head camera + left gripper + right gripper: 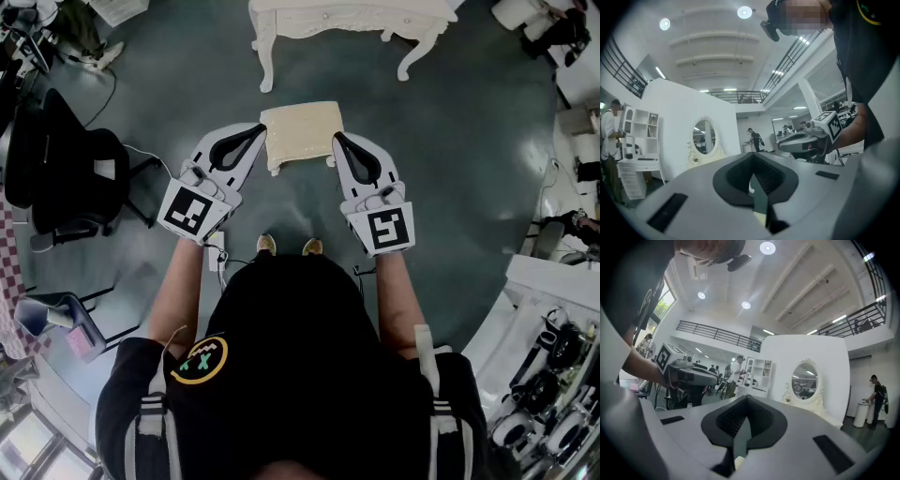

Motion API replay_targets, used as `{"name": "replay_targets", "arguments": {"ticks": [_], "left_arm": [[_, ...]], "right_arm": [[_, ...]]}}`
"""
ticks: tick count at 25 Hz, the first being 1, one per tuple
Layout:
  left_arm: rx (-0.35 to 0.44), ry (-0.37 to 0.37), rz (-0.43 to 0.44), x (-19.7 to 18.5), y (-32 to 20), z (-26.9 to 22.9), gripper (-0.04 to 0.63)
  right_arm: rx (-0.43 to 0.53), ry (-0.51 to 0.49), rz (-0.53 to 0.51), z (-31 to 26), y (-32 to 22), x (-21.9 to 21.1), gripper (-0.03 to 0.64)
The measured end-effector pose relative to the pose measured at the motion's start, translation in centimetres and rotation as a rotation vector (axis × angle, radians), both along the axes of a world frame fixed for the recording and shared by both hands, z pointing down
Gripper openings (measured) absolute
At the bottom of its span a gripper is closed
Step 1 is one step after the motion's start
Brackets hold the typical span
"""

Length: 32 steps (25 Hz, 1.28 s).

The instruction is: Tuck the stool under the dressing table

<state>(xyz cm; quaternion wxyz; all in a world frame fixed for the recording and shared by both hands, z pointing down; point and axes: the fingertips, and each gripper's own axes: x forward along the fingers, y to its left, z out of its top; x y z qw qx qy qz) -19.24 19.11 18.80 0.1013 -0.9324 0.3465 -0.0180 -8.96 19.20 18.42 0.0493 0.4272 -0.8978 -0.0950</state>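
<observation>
In the head view, the cream cushioned stool [302, 132] stands on the dark floor just before my feet. The white dressing table [349, 16] is beyond it at the top edge, with open floor between them. My left gripper [259, 132] is shut and held level at the stool's left side. My right gripper [338, 140] is shut at its right side. Whether either tip touches the stool I cannot tell. Nothing is held in either one. The table's oval mirror [705, 136] shows ahead in the left gripper view, past the left gripper [753, 161]. The right gripper view has the mirror [805, 380] beyond the right gripper [746, 404].
A black office chair [80, 178] stands at the left, with a cable [155, 155] trailing over the floor beside it. White equipment [553, 309] lines the right side. A white shelf unit [640, 140] stands left of the mirror. People stand in the background.
</observation>
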Motion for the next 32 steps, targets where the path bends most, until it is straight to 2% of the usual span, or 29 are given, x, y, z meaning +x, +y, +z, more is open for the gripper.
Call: {"name": "replay_targets", "arguments": {"ticks": [10, 14, 22, 26, 32], "left_arm": [[-0.019, -0.021, -0.005, -0.1, 0.0, 0.6, 0.018], [-0.003, -0.009, -0.001, 0.0, -0.1, 0.3, 0.018], [-0.023, 0.042, -0.011, -0.2, -0.1, 0.2, 0.02], [-0.022, 0.05, -0.002, -0.1, -0.1, 0.1, 0.023], [-0.022, 0.051, 0.011, 0.2, -0.2, 0.2, 0.025]], "right_arm": [[0.004, 0.011, -0.005, 0.0, 0.1, -0.1, 0.018], [0.002, 0.012, -0.003, 0.1, 0.0, -0.1, 0.018], [0.0, -0.019, 0.005, 0.1, 0.1, 0.3, 0.02], [-0.017, 0.024, 0.019, 0.9, 0.0, 0.9, 0.02], [-0.024, 0.024, 0.015, 1.2, -0.2, 1.1, 0.032]]}}
